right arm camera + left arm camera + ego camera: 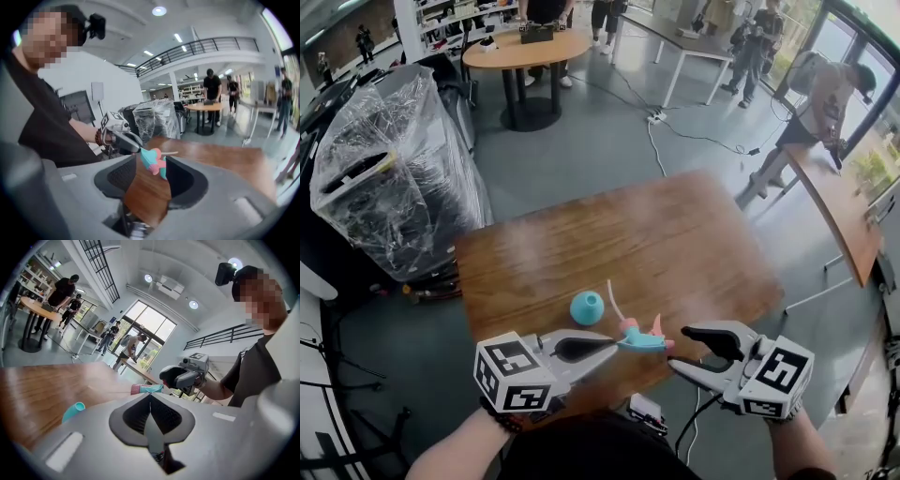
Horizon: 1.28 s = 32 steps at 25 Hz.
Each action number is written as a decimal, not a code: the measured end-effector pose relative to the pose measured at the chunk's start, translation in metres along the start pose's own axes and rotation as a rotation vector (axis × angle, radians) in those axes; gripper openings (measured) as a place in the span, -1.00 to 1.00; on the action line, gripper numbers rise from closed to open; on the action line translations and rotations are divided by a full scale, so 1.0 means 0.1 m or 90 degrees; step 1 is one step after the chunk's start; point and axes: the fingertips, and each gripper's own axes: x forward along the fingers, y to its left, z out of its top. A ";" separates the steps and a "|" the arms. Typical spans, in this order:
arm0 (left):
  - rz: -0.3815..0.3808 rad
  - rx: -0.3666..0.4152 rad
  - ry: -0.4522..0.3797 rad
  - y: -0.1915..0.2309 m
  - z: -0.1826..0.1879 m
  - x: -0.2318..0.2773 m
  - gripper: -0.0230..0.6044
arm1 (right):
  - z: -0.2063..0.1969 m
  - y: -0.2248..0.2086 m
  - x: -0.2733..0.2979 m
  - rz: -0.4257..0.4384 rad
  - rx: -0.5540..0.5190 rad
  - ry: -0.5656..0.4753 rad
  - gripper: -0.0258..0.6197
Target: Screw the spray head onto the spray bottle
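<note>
A teal spray head (639, 340) with pink parts and a thin white tube is held over the front of the wooden table (675, 234). My left gripper (617, 344) is shut on its back end and points right. In the left gripper view the spray head (147, 389) sticks out just past the closed gripper tips (150, 395). The teal bottle (587, 307) stands on the table just behind, also seen low at the left (72, 411). My right gripper (680, 349) is open, right beside the spray head's front. In the right gripper view the spray head (154, 161) sits between the apart jaws, untouched.
Left of the table stands a bulky thing wrapped in clear plastic (394, 169). A round table (530, 47) and several people are at the back. Another wooden table (834, 206) is at the right. A small white device (645, 411) hangs below the table's front edge.
</note>
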 end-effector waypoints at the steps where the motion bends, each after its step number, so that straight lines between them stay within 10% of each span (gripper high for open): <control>1: 0.000 -0.006 -0.002 0.02 0.01 0.02 -0.86 | 0.04 0.00 -0.01 -0.037 -0.090 0.027 -0.30; 6: -0.006 -0.061 -0.025 0.07 0.09 0.11 -0.86 | 0.08 0.14 0.21 -0.171 -0.471 0.137 -0.27; 12: -0.017 -0.107 -0.027 0.02 0.10 0.20 -0.86 | -0.12 0.09 0.56 -0.228 -0.749 0.270 -0.27; 21: -0.043 -0.116 -0.030 -0.18 0.13 0.25 -0.86 | -0.22 0.01 0.71 -0.223 -0.850 0.335 -0.31; 32: -0.025 -0.082 -0.028 -0.16 0.14 0.20 -0.65 | -0.20 -0.01 0.72 -0.222 -0.813 0.310 -0.53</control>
